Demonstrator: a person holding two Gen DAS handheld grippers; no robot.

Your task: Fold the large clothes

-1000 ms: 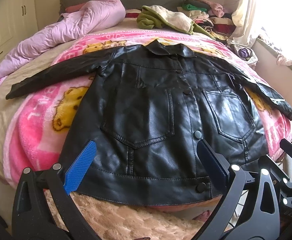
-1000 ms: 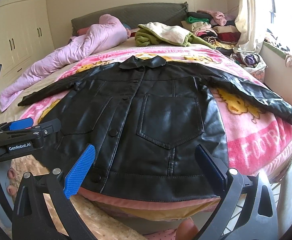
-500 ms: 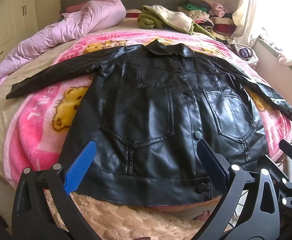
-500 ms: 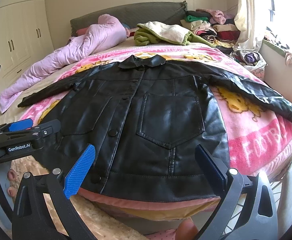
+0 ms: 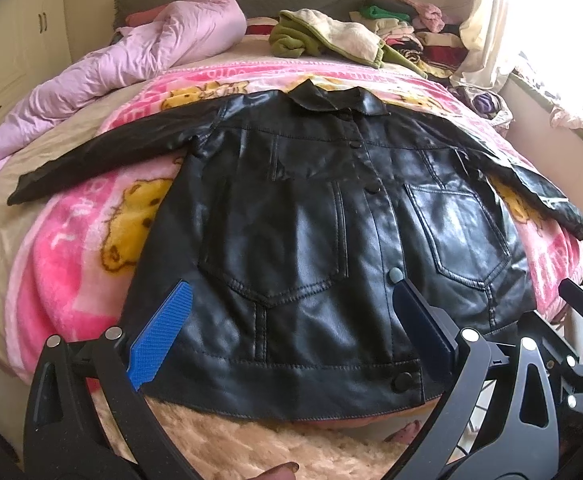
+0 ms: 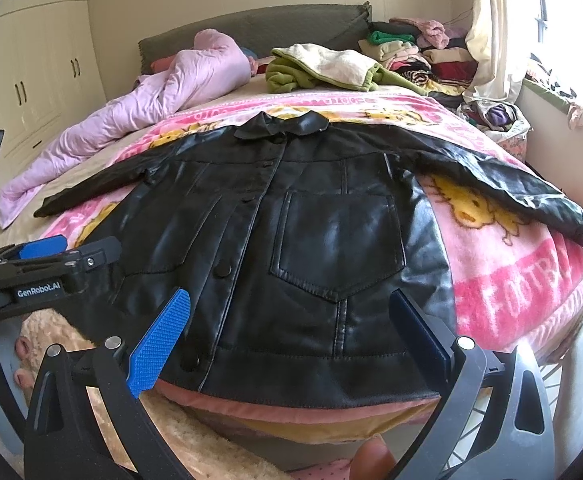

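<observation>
I hold my left gripper (image 5: 291, 332) and right gripper (image 6: 291, 328) wide open and empty above the near hem of the jacket (image 5: 331, 240), which lies flat, buttoned, sleeves spread.

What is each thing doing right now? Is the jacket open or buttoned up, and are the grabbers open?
Black jacket: spread flat on the pink blanket, buttoned, sleeves out, unfolded.
Left hand-held gripper: open, holding nothing.
Right hand-held gripper: open, holding nothing.
Lilac quilt: crumpled.
Green and cream garment: lying loose, unfolded.
Clothes by the window: stacked.
</observation>
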